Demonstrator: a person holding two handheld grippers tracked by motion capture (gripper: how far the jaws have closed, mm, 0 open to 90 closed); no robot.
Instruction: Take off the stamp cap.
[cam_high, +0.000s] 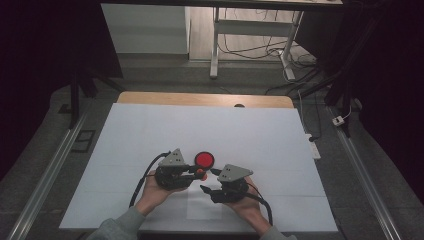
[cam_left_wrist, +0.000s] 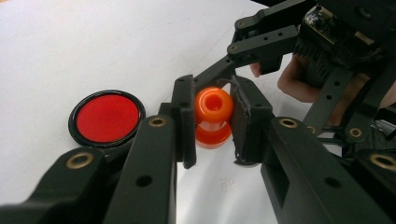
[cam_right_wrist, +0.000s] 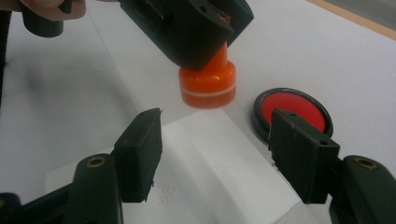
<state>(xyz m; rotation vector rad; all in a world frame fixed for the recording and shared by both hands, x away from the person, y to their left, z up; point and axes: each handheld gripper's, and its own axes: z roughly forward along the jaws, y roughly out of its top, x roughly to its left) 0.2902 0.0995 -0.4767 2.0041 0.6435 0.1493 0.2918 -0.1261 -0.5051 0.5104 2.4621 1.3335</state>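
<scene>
A small orange knob-topped piece (cam_left_wrist: 213, 105) hangs just above the table, and my left gripper (cam_left_wrist: 212, 121) is shut on its narrow upper part. From the right gripper view its wide orange base (cam_right_wrist: 208, 84) shows below the left gripper's jaw. A red disc with a black rim (cam_high: 204, 159) lies flat on the white surface just beyond both grippers. My right gripper (cam_right_wrist: 215, 144) stands open in front of the orange piece, nothing between its jaws, the red disc (cam_right_wrist: 292, 109) past its right jaw. In the high view the left gripper (cam_high: 200, 175) and right gripper (cam_high: 207, 180) meet tip to tip.
A white sheet (cam_high: 200, 125) covers the table, with a wooden edge (cam_high: 200, 98) at the far side. A lighter paper rectangle (cam_high: 205, 205) lies under the grippers near the front edge. Beyond the table are desk legs and cables on the floor.
</scene>
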